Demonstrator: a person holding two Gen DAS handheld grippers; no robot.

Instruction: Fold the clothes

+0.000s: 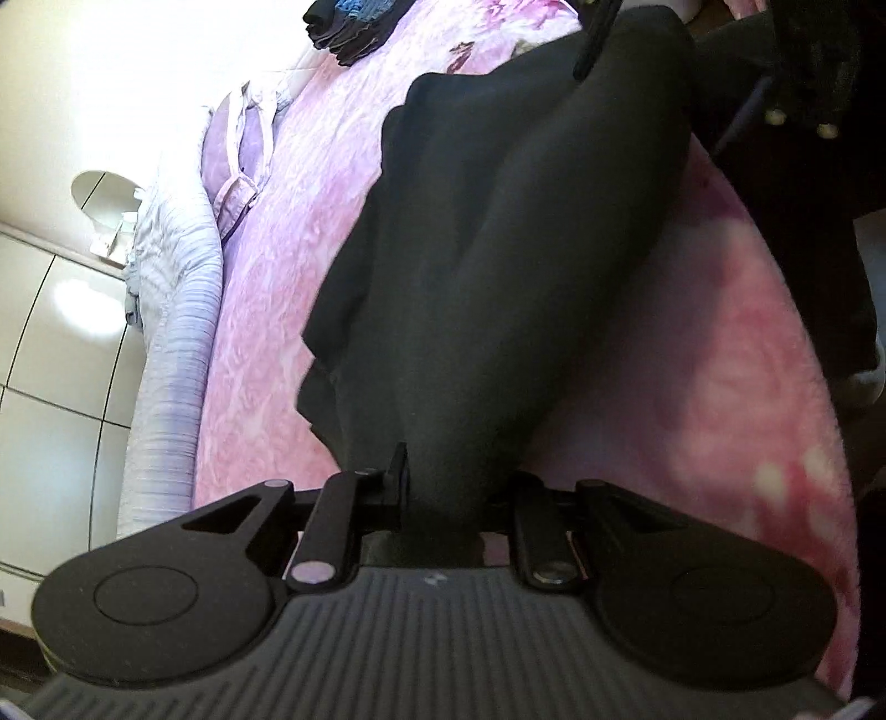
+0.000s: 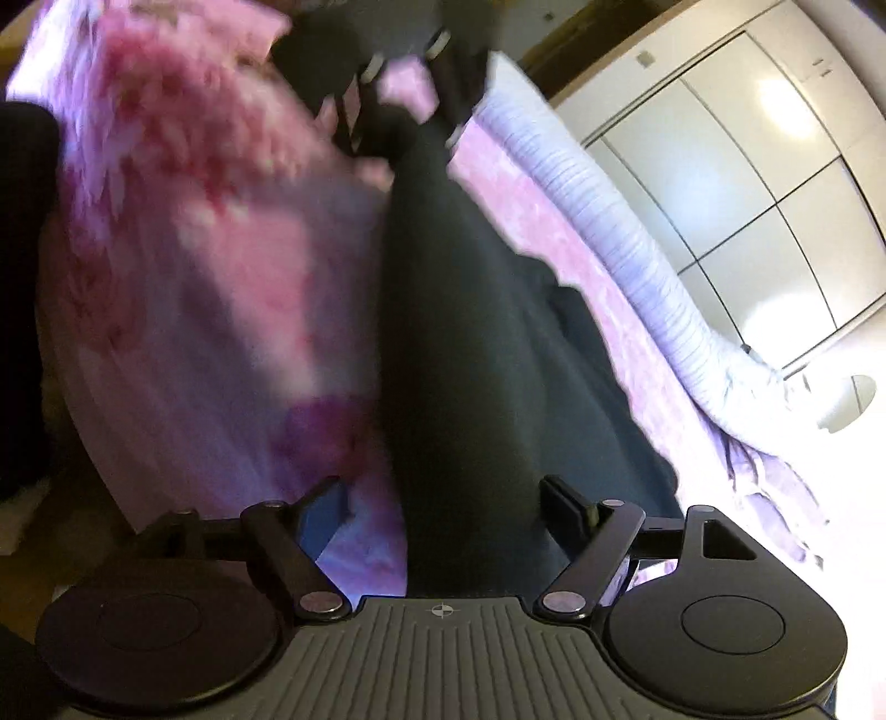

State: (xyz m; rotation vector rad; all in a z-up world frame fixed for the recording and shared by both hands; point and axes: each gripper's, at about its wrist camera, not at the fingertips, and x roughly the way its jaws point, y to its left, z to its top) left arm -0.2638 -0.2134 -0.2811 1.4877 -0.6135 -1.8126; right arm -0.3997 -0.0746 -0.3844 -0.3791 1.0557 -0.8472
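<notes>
A black garment point(image 1: 498, 249) is stretched out over a pink patterned bed cover point(image 1: 266, 288). My left gripper point(image 1: 457, 482) is shut on one bunched end of it. The cloth runs away toward my right gripper point(image 1: 592, 39) at the top right. In the right wrist view the same garment point(image 2: 470, 360) runs between the fingers of my right gripper point(image 2: 443, 498). The jaws stand wide apart. The cloth touches the right finger point(image 2: 565, 504), and a gap of pink cover shows beside the left finger point(image 2: 326, 498). The left gripper point(image 2: 398, 72) is blurred at the far end.
A stack of dark folded clothes point(image 1: 343, 27) lies at the far end of the bed. A lilac striped quilt point(image 1: 171, 360) and a lilac garment point(image 1: 243, 149) line the bed's edge. White wardrobe doors point(image 2: 747, 194) stand beyond. A person's dark clothing point(image 1: 803, 249) fills the right side.
</notes>
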